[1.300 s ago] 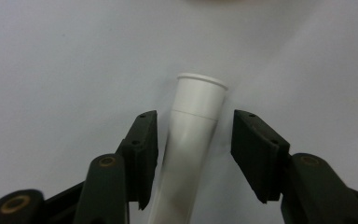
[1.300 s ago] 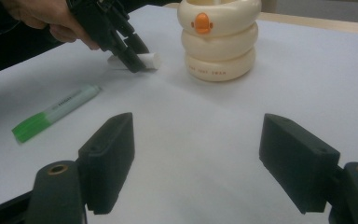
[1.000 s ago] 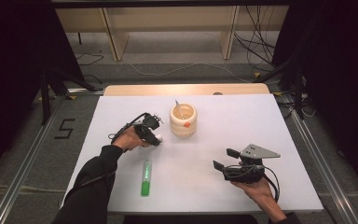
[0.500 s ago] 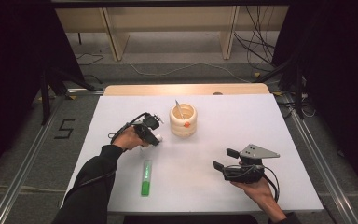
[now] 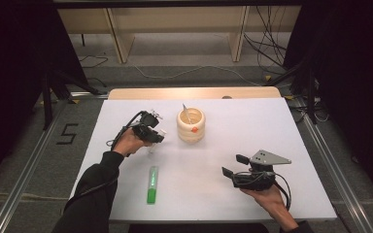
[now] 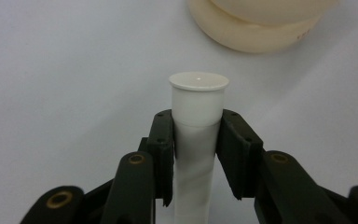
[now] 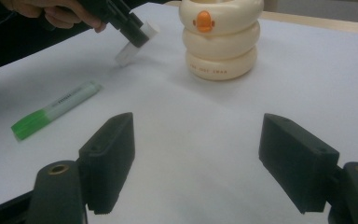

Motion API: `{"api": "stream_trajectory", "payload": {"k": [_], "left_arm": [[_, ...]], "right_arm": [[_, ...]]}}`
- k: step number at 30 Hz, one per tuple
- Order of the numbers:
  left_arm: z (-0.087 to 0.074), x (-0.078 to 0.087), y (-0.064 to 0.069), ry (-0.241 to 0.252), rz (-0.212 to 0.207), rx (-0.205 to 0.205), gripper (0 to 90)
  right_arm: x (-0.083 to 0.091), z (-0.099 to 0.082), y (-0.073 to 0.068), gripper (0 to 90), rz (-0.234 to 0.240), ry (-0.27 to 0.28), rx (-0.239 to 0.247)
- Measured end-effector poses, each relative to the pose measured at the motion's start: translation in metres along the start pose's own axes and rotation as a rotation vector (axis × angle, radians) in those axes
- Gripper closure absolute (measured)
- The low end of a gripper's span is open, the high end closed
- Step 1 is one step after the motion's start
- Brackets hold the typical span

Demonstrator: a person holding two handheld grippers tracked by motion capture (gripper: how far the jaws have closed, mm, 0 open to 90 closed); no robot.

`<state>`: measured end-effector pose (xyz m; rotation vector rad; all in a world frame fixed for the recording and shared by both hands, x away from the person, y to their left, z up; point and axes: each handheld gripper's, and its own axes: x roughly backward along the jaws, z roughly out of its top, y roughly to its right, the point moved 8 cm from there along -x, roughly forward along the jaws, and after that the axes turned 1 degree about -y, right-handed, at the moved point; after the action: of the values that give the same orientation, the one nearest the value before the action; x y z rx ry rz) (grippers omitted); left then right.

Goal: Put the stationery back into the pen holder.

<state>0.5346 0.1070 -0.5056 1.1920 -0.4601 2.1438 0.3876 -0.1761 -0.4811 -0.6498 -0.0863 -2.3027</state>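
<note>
- High view: the left claw [image 5: 156, 136] grips a white tube [image 5: 154, 144] just beside the cream holder [image 5: 191, 125], which already has a thin stick inside. The green marker [image 5: 152, 184] lies on the worktop [image 5: 272, 121], near this claw on the person's side. The right claw [image 5: 234, 166] stands open, well apart.
- Left gripper view: the jaws have just been closing and now press the white tube [image 6: 196, 140] below its cap, the holder ahead.
- Right gripper view: open jaws with nothing between them; writing on marker [image 7: 56, 109] and holder [image 7: 220, 37] is too small to read. I judge the tube is picked up, placing is left.
</note>
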Motion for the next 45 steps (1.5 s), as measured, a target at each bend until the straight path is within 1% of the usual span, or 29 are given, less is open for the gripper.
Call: {"api": "stream_trajectory", "payload": {"k": [1, 3, 8, 9, 11, 12, 14, 16, 17, 18, 19, 20, 21, 22, 26, 28, 30, 32, 33, 34, 35, 36, 38, 40, 42, 45], "left_arm": [[0.0, 0.001, -0.001, 0.013, 0.001, 0.009, 67.1], [0.002, 0.004, -0.004, 0.047, 0.006, 0.041, 67.1], [0.007, 0.013, -0.008, 0.115, 0.014, 0.072, 67.2], [0.009, 0.014, -0.008, 0.134, 0.014, 0.087, 67.2], [0.012, 0.018, -0.008, 0.167, 0.012, 0.096, 67.2], [0.013, 0.02, -0.009, 0.175, 0.015, 0.093, 67.2], [0.016, 0.024, -0.01, 0.203, 0.031, 0.097, 67.2], [0.019, 0.027, -0.011, 0.244, 0.035, 0.118, 67.2], [0.02, 0.029, -0.011, 0.258, 0.031, 0.119, 67.2], [0.02, 0.03, -0.011, 0.27, 0.032, 0.133, 67.2], [0.021, 0.031, -0.012, 0.27, 0.035, 0.129, 67.2], [0.022, 0.032, -0.012, 0.285, 0.039, 0.141, 67.2], [0.022, 0.033, -0.012, 0.289, 0.039, 0.134, 67.2], [0.023, 0.034, -0.012, 0.297, 0.036, 0.144, 67.2], [0.025, 0.038, -0.011, 0.313, 0.039, 0.151, 67.2], [0.025, 0.039, -0.012, 0.312, 0.038, 0.148, 67.3], [0.027, 0.04, -0.011, 0.33, 0.036, 0.159, 67.2], [0.027, 0.043, -0.011, 0.33, 0.03, 0.161, 67.3], [0.028, 0.044, -0.011, 0.341, 0.031, 0.166, 67.3], [0.028, 0.046, -0.011, 0.338, 0.028, 0.165, 67.3], [0.029, 0.047, -0.011, 0.354, 0.028, 0.171, 67.3], [0.029, 0.048, -0.01, 0.353, 0.024, 0.173, 67.3], [0.029, 0.051, -0.009, 0.354, 0.021, 0.165, 67.2], [0.03, 0.055, -0.009, 0.365, 0.019, 0.167, 67.3], [0.032, 0.059, -0.007, 0.382, -0.001, 0.182, 67.3], [0.035, 0.063, -0.004, 0.392, -0.009, 0.179, 67.3]], "right_arm": [[0.0, 0.0, 0.0, 27.6, -0.001, 0.002, -0.001], [0.0, 0.0, 0.0, 27.6, -0.001, 0.004, -0.001], [0.001, 0.0, 0.0, 27.6, -0.002, 0.002, -0.005], [0.001, 0.001, 0.0, 27.6, -0.001, 0.006, -0.001], [0.001, 0.001, 0.0, 27.6, -0.002, 0.005, -0.004], [0.001, 0.001, 0.0, 27.6, -0.002, 0.003, -0.006], [0.001, 0.001, 0.0, 27.6, -0.002, 0.005, -0.001], [0.001, 0.001, 0.0, 27.6, -0.002, 0.007, -0.002], [0.001, 0.001, 0.0, 27.6, -0.001, 0.006, -0.003], [0.0, 0.001, 0.0, 27.6, -0.001, 0.004, -0.002], [0.0, 0.0, 0.0, 27.6, -0.001, 0.004, -0.002], [0.0, 0.001, 0.0, 27.6, -0.001, 0.004, -0.002], [0.0, 0.001, 0.0, 27.6, -0.001, 0.005, -0.003], [0.0, 0.001, 0.0, 27.6, -0.001, 0.005, -0.003], [0.001, 0.001, 0.0, 27.6, -0.003, 0.006, -0.003], [0.001, 0.001, -0.001, 27.6, -0.004, 0.006, -0.002], [0.001, 0.002, 0.0, 27.6, -0.005, 0.01, -0.005], [0.001, 0.002, 0.0, 27.6, -0.005, 0.011, -0.007], [0.001, 0.001, 0.0, 27.6, -0.004, 0.009, -0.004], [0.002, 0.002, -0.001, 27.6, -0.004, 0.011, -0.001], [0.002, 0.002, -0.001, 27.6, -0.004, 0.013, -0.001], [0.002, 0.002, -0.001, 27.6, -0.005, 0.014, -0.003], [0.001, 0.002, 0.0, 27.6, -0.007, 0.012, -0.005], [0.002, 0.002, 0.001, 27.6, -0.01, 0.016, -0.005], [0.002, 0.002, 0.002, 27.6, -0.013, 0.019, -0.006], [0.002, 0.002, 0.002, 27.6, -0.017, 0.019, -0.012]]}}
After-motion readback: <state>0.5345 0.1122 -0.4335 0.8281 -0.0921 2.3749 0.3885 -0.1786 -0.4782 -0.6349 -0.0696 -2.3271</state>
